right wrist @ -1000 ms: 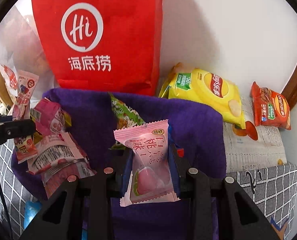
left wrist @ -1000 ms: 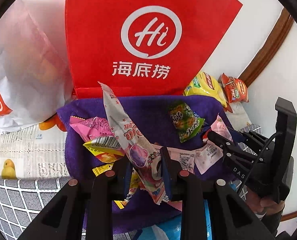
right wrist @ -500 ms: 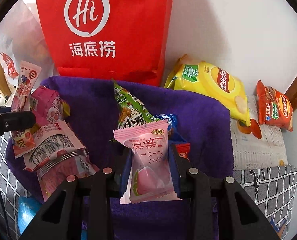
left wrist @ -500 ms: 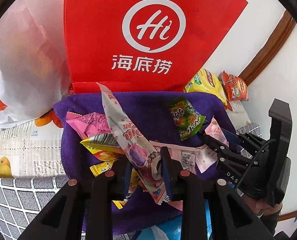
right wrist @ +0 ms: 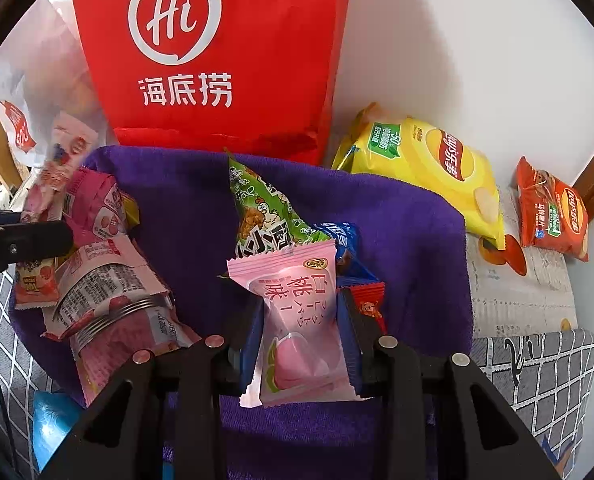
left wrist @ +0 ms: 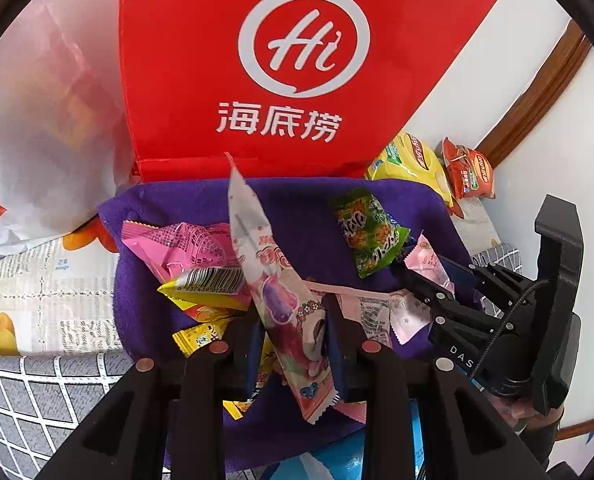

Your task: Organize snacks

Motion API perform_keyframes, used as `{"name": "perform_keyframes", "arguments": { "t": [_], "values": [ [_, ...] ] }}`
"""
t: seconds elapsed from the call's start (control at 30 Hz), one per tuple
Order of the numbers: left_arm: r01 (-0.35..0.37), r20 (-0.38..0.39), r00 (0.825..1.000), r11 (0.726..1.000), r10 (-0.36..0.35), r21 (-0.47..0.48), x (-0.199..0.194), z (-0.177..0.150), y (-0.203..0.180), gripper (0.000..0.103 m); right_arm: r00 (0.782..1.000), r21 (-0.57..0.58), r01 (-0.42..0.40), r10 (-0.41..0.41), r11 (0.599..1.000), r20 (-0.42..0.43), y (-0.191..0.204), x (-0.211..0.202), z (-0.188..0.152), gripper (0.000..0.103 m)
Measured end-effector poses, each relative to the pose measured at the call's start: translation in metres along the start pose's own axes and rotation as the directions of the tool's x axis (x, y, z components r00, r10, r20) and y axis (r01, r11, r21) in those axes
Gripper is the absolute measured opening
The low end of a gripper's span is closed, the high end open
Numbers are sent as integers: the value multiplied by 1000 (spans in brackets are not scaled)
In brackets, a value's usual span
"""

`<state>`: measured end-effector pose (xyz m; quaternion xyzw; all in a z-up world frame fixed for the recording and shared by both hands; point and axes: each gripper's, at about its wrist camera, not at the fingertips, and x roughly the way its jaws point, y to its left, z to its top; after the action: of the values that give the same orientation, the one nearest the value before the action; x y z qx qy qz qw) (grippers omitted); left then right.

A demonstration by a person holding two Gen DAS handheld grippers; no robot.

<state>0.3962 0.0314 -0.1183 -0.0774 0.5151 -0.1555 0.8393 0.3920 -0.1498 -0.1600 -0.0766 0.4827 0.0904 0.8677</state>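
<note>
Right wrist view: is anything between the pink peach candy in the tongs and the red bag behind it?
Partly. The pink peach candy is clamped in the right tongs; a green snack packet lies on the purple towel directly on the line toward the red bag. Lifting over it should clear.

Towel [right wrist: 397, 240] under grippers: purple cloth, matt, fuzzy. Red bag [left wrist: 297, 60] ahead: matt non-woven cloth. Pink packet [right wrist: 297, 320] between right pads: glossy plastic film. Chips [right wrist: 429, 164] right: shiny foil. Gripper frames: matt black plastic.
</note>
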Motion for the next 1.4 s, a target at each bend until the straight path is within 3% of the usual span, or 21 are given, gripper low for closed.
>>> {"name": "perform_keyframes", "arguments": {
  "t": [0.33,0.63,0.8,1.1,1.4],
  "values": [
    [1,8,1000,1000,-1,8,-2,-1,-5,27,1000,-2,-1,1,1000,20,4,-10,0,37],
    [8,31,999,999,-9,48,-18,-1,-18,54,1000,22,-9,9,1000,28,11,-24,-2,47],
    [-8,33,999,998,6,59,-24,-2,-22,56,1000,30,10,-11,999,18,12,-31,-7,48],
    [-4,41,999,995,0,105,-39,-6,-36,67,999,50,32,-33,998,14,12,-45,-12,53],
    [-37,39,999,994,33,101,-47,-6,-34,67,998,68,62,-64,996,26,13,-61,-15,54]
  ]
}}
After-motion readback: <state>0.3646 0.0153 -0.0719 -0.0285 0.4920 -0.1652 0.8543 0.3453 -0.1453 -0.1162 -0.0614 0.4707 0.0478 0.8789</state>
